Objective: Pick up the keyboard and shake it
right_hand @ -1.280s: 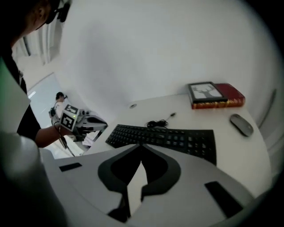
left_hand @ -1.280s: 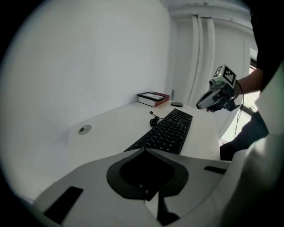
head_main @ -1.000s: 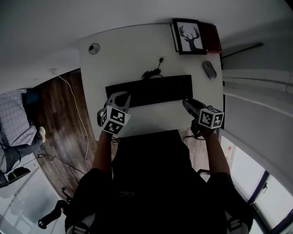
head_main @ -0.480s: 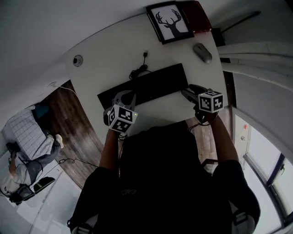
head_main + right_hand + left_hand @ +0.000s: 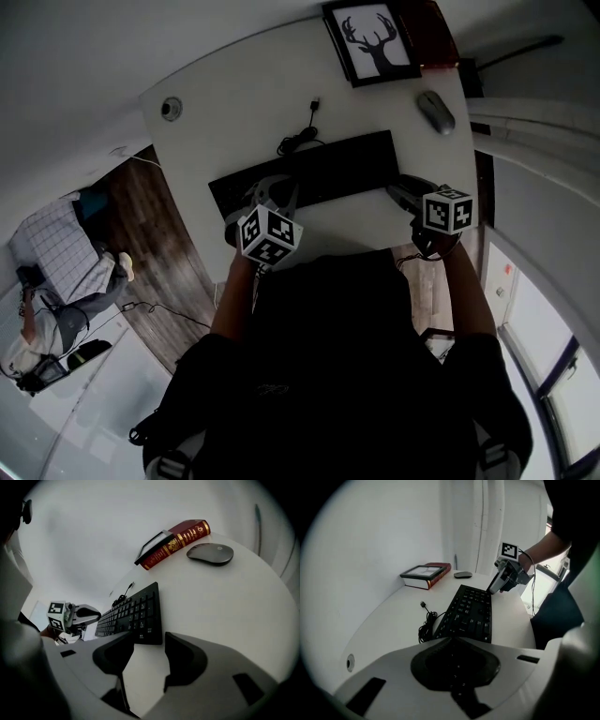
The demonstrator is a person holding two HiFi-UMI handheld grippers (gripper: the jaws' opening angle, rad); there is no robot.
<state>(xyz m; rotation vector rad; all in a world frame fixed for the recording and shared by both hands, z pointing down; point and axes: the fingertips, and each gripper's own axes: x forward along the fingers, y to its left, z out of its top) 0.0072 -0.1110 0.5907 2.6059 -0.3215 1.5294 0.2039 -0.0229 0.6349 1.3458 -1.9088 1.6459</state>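
While keyboard (image 5: 309, 173) sits on white desk (image 5: 234, 103), left gripper (image 5: 272, 193) shut; right gripper (image 5: 400, 187) opened, empty.

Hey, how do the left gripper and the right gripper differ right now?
The left gripper is shut; the right gripper has its jaws apart, having just been opening, nothing between them. The left gripper is over the keyboard's left part; the right gripper is at its right end, the corner just ahead of the gap. Both point down toward the keyboard.

Right gripper (image 5: 149, 639), jaws just opened wide, nothing between, keyboard (image 5: 133, 613) end just ahead
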